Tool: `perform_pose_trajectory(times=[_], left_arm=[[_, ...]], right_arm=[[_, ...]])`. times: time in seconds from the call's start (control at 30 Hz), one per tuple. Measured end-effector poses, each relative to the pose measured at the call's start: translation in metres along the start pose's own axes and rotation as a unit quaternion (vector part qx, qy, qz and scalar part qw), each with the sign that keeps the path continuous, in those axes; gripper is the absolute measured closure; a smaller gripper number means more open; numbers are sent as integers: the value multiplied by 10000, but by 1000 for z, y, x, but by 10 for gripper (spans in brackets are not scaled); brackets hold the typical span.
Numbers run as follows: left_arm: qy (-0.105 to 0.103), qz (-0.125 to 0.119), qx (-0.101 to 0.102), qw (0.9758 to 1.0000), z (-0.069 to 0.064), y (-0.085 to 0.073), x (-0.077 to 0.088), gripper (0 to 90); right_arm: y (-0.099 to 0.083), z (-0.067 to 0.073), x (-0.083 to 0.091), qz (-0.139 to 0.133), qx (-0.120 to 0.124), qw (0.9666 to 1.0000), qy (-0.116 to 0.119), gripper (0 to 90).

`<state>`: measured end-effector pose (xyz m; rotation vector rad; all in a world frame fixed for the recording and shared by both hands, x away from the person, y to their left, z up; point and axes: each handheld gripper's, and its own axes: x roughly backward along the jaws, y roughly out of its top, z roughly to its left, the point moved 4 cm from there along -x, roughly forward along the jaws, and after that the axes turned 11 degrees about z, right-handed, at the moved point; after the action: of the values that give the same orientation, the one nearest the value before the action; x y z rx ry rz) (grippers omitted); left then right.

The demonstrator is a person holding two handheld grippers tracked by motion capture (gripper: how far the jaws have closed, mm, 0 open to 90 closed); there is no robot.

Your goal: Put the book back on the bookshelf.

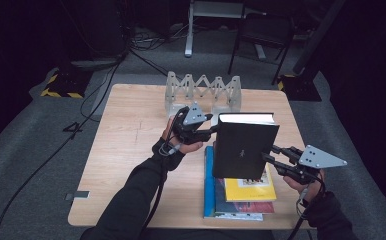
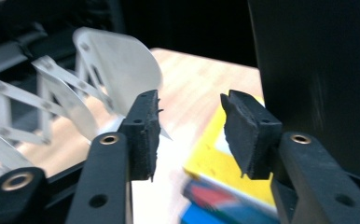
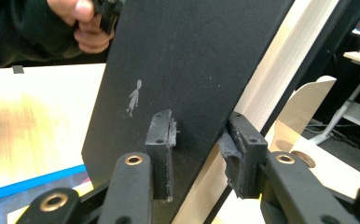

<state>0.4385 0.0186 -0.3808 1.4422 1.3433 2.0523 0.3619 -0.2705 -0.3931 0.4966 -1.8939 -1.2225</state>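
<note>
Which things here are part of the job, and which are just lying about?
In the job: black book, clamped by the right gripper; left gripper, open beside it; folding book rack.
Lying about: stack of books on the table; chair.

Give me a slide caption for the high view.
Right gripper clamps a black book above stacked books; left gripper open beside it.

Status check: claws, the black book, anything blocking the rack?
Right claw clamped on black book, held upright. Left claw open beside it. Accordion rack behind, path unobstructed.
</note>
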Motion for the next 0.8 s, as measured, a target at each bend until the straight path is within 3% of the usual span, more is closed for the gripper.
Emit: perform_pose_trajectory(times=[0.2, 0.37, 0.43, 0.47, 0.53, 0.6, 0.63, 0.73, 0.8], left_arm=[[54, 253, -27, 9997, -11, -23, -3, 506], [-211, 614, -203, 9977, -25, -54, -11, 456], [-249, 673, -194, 9972, -26, -58, -13, 436], [-321, 870, -152, 9956, -30, -66, -17, 423], [-397, 988, -114, 9943, -34, -73, -19, 420], [-508, 1127, -229, 9921, -38, -79, -19, 416], [-508, 1127, -229, 9921, -38, -79, -19, 394], [-768, 1396, -491, 9860, -54, -90, -18, 345], [-794, 1369, -562, 9858, -57, -90, -18, 327]], right_arm=[[-1, 4, 2, -50, 68, 10000, 2, 664], [-3, 7, 5, -89, 136, 9999, 47, 676], [-4, 7, 6, -93, 145, 9998, 52, 681], [-5, 7, 6, -108, 137, 9998, 72, 683], [-5, 8, 6, -94, 142, 9998, 56, 684], [-5, 9, 7, -97, 132, 9998, 73, 687], [-5, 10, 7, -115, 139, 9998, 76, 688], [-5, 11, 8, -117, 150, 9998, 76, 691], [-6, 11, 8, -129, 142, 9998, 90, 692]])
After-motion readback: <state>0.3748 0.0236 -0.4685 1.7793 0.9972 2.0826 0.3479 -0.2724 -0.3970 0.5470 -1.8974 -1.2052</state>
